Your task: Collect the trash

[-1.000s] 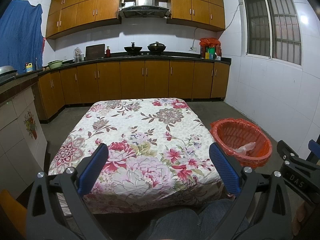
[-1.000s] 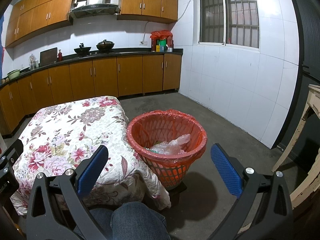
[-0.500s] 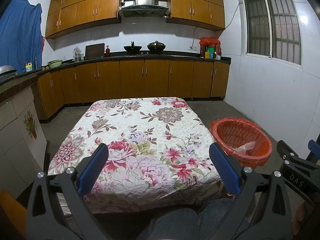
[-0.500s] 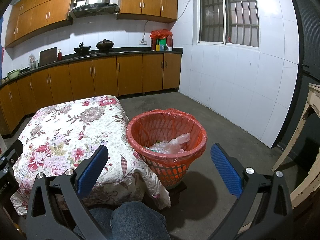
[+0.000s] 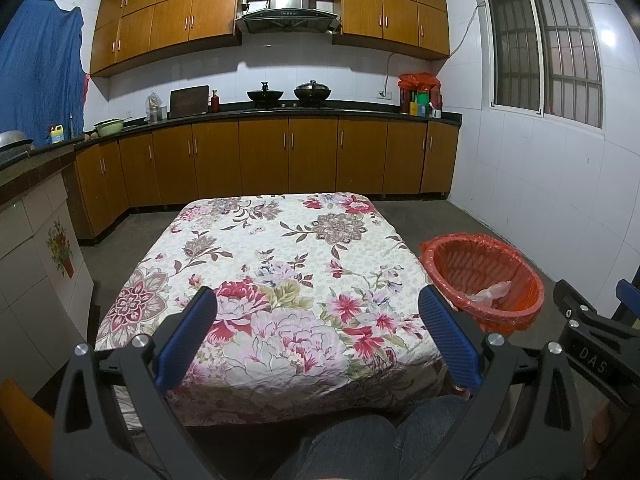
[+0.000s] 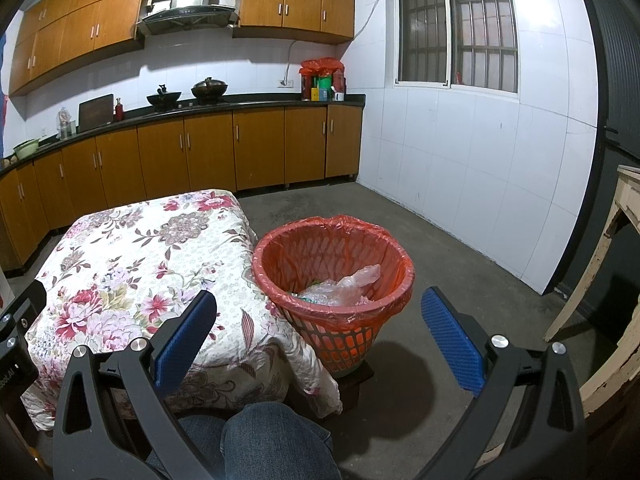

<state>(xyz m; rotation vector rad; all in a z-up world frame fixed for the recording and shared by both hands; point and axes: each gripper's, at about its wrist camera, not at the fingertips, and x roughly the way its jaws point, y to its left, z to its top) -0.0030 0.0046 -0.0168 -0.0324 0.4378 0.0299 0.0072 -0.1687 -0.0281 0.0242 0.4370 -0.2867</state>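
Observation:
An orange basket lined with a red bag (image 6: 334, 280) stands on the floor right of the table; it also shows in the left wrist view (image 5: 486, 280). Clear crumpled plastic trash (image 6: 340, 286) lies inside it, also seen in the left wrist view (image 5: 490, 292). The table has a floral cloth (image 5: 276, 272) with no loose trash on it in view; it also shows in the right wrist view (image 6: 132, 264). My left gripper (image 5: 318, 328) is open and empty above the table's near edge. My right gripper (image 6: 320, 330) is open and empty, just short of the basket.
Wooden kitchen cabinets and a black counter (image 5: 280, 114) with pots run along the back wall. A worn wooden table leg (image 6: 596, 264) stands at the right. The person's jeans-clad knee (image 6: 260, 440) is below the grippers. A bare concrete floor (image 6: 460, 248) lies beyond the basket.
Both views have shifted only slightly; both grippers stay open and empty, and the basket and its trash have not moved.

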